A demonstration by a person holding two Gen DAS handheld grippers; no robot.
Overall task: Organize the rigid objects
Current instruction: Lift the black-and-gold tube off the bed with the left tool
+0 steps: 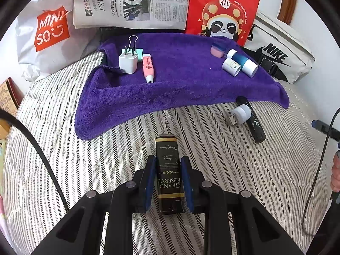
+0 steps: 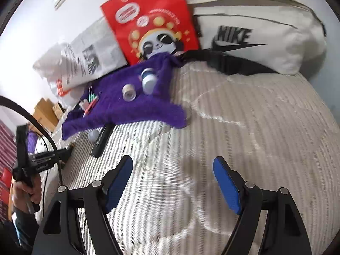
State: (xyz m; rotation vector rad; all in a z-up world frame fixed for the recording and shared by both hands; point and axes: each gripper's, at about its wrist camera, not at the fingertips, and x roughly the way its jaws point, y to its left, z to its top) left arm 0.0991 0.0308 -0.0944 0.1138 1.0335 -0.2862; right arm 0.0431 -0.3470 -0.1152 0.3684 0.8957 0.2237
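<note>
My left gripper (image 1: 168, 159) is shut on a black "Grand Reserve" box (image 1: 169, 170), its blue pads pressing both long sides just above the striped bedcover (image 1: 212, 148). Beyond lies a purple towel (image 1: 180, 89) carrying a white charger plug (image 1: 128, 62), a binder clip (image 1: 132, 42), a pink tube (image 1: 148, 68), a pink jar (image 1: 217, 51), a blue-and-white bottle (image 1: 242, 61) and a small white cylinder (image 1: 231, 66). A black tube (image 1: 252, 121) and a white USB light (image 1: 240, 113) rest off the towel's right corner. My right gripper (image 2: 173, 161) is open over bare bedcover, nothing between its fingers.
Against the far wall lean a Miniso bag (image 1: 46, 36), a newspaper (image 1: 131, 2), a red panda bag (image 1: 223, 10) and a white Nike bag (image 1: 280, 53). A black cable (image 1: 42, 155) crosses the left side. A hand (image 2: 27, 189) holds the other gripper's handle.
</note>
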